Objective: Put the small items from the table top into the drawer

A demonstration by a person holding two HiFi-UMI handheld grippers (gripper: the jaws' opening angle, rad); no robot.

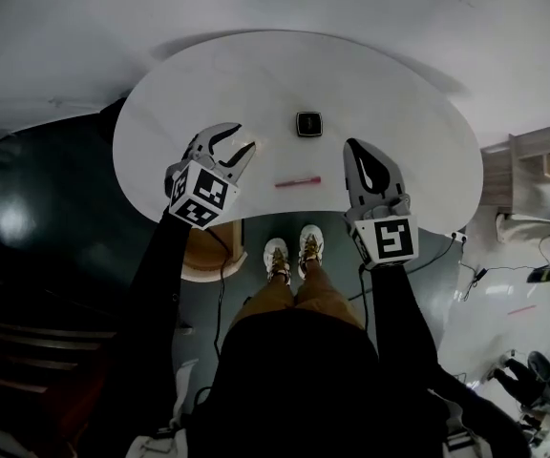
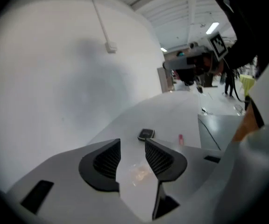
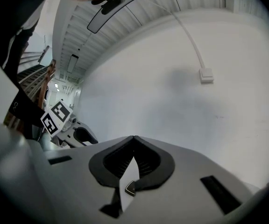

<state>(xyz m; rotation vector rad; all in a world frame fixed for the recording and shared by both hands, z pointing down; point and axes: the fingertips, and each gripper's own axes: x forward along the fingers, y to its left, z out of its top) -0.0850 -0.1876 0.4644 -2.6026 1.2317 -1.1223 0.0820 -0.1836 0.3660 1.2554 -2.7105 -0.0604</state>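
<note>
Bench [image 1: 208, 74] top: plain white. Small item [image 1: 308, 123] at bench centre: black, grey face. Pen [image 1: 298, 181] near bench front edge: pinkish red. Left claw [image 1: 244, 139] and right claw [image 1: 353, 147]: grey shells, black ribbed pads [image 2: 109, 160], black-and-white square markers. Below bench: floor [image 1: 84, 189] dark teal, shoes [image 1: 277, 259] white, trousers [image 1: 299, 303] tan.

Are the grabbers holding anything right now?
No, nothing is held. The left gripper is open with nothing pinched, and the right gripper is shut on nothing.
</note>
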